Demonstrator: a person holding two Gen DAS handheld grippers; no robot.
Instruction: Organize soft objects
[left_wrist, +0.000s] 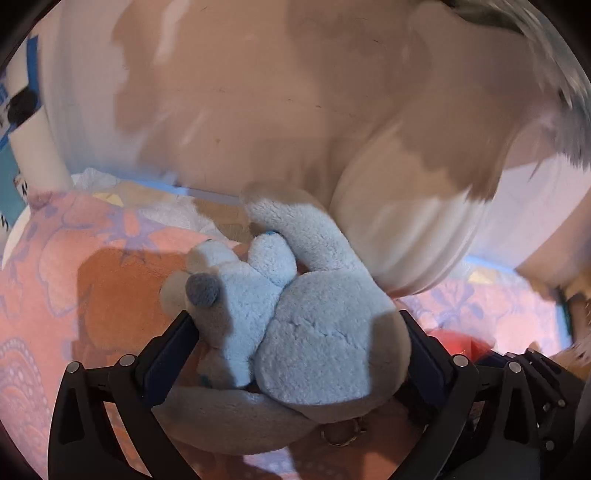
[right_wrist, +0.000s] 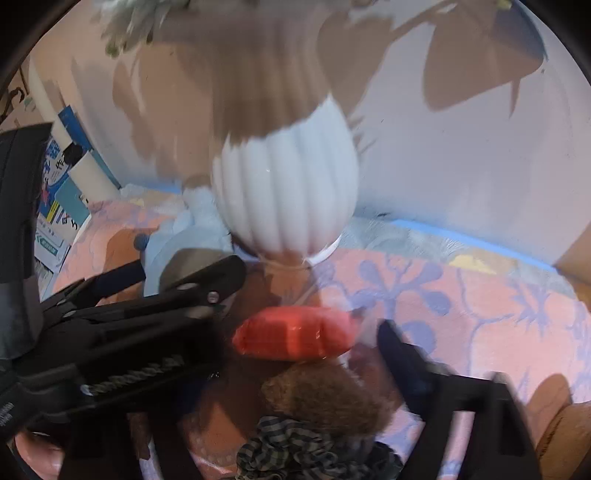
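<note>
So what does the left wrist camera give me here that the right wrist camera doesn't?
Only the left wrist view shows the pale blue plush toy whole, lying between the open left gripper fingers, grey nose up. Only the right wrist view shows a brown fuzzy toy with a plaid scarf between the right gripper's fingers. Both share the ribbed white vase, the red packet and the floral cloth.

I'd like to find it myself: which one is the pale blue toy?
Start at the ribbed white vase by the wall. Left of it, on the orange flowered cloth, lies the pale blue plush dog; only it has a grey nose.
</note>
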